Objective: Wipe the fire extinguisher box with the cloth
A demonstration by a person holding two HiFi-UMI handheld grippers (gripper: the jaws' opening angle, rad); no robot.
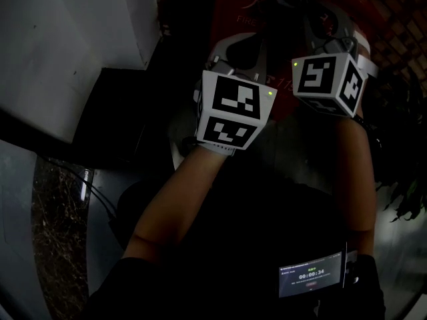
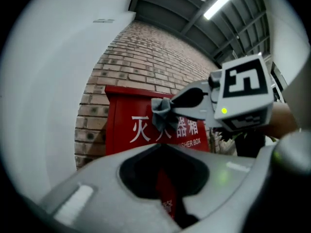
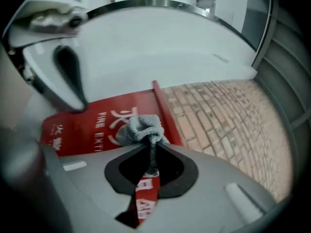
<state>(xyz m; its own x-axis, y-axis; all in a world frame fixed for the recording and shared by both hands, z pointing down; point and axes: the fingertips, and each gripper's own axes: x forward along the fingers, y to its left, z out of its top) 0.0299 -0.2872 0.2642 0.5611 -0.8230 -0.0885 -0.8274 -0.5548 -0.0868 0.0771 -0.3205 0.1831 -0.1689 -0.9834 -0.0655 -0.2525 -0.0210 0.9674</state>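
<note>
A red fire extinguisher box with white lettering stands against a brick wall, close in front of both grippers. In the right gripper view the box tilts across the middle. My right gripper is shut on a bunched grey cloth, which is held up before the box's front. The left gripper view shows that cloth at the right gripper's tips. My left gripper is shut with nothing in it, just left of the right one. In the dark head view both marker cubes sit side by side below the box.
A brick wall runs behind and right of the box. A white rounded wall rises at its left. A small timer screen sits near the person's waist. Dark foliage shows at the right, and a cable lies on the floor.
</note>
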